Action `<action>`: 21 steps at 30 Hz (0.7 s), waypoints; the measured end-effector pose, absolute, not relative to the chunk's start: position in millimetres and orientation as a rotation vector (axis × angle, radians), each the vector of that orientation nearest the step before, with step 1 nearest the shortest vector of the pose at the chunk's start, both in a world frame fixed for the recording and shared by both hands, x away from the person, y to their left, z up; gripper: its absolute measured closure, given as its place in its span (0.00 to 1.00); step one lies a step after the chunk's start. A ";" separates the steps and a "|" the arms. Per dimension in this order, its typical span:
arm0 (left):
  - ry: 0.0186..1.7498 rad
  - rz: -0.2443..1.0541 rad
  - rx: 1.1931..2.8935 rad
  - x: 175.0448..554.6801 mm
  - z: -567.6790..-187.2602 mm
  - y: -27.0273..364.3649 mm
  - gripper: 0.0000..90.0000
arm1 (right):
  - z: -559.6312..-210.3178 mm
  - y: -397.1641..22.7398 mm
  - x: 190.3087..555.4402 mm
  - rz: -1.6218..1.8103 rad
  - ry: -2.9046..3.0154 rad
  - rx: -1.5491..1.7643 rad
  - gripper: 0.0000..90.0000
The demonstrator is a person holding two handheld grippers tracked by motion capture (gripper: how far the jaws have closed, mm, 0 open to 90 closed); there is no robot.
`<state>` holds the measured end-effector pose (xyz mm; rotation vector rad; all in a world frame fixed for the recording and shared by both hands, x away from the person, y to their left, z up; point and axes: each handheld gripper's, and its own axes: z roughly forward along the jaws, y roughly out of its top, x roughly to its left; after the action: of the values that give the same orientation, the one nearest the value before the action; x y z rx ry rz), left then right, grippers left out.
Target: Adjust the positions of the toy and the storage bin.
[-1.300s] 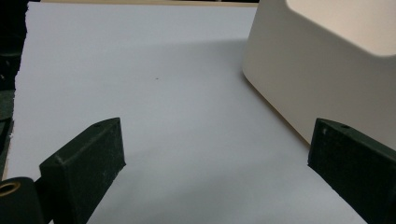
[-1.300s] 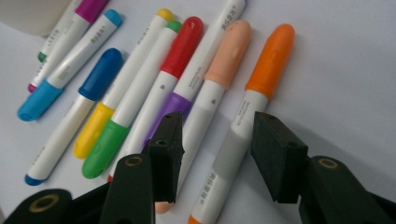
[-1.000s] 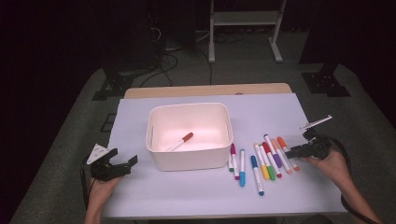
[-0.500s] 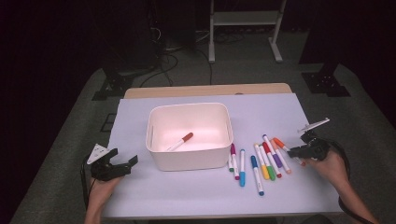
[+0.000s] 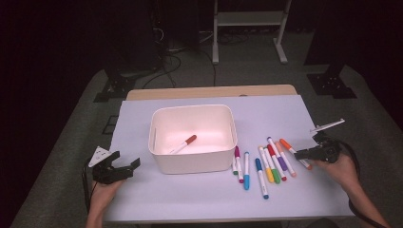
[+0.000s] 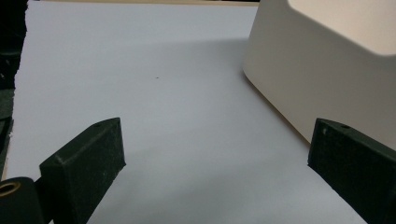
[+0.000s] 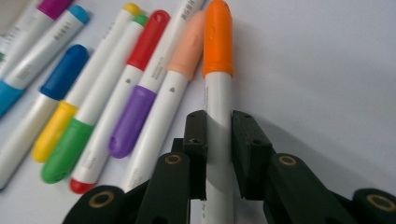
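Observation:
A white bin (image 5: 192, 110) stands mid-table with a red-capped marker (image 5: 184, 143) lying inside. To its right, several markers (image 5: 266, 166) lie in a row on the pale sheet. My right gripper (image 5: 300, 155) is at the row's right end, shut on the white barrel of the orange-capped marker (image 5: 287, 146). In the right gripper view, the pads (image 7: 196, 135) pinch that orange marker (image 7: 218, 70), which still lies flat beside a peach-capped one (image 7: 189, 51). My left gripper (image 5: 126, 166) rests open at the front left, nothing between its jaws, with the bin wall (image 6: 317, 74) just to its right.
The pale sheet (image 5: 190, 199) covers the table, with bare space in front of the bin and at the far right. Purple, red, green, yellow and blue markers (image 7: 135, 116) lie close to the held one. Stands and cables sit on the dark floor behind the table.
The right hand has edged slightly toward the marker row and its jaws have come together on the orange marker. The left gripper has kept still.

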<state>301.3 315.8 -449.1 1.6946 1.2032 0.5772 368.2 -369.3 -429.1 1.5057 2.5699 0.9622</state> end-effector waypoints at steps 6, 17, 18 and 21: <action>1.202 0.579 1.692 301.2 -448.6 316.1 0.03 | -410.2 -368.4 363.7 1.070 2.603 1.471 0.84; 1.203 0.577 1.695 301.5 -449.1 316.3 0.03 | -373.1 -349.8 362.4 1.190 2.675 1.352 0.84; 1.203 0.577 1.693 301.5 -449.0 316.1 0.03 | -366.0 -344.6 362.9 1.199 2.691 1.324 0.84; 1.202 0.577 1.695 301.5 -449.0 316.3 0.03 | -357.0 -338.0 363.9 1.218 2.716 1.283 0.84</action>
<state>301.5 316.3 -449.0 1.6947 1.2023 0.5770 363.9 -338.0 -357.0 1.2832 2.7158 1.2179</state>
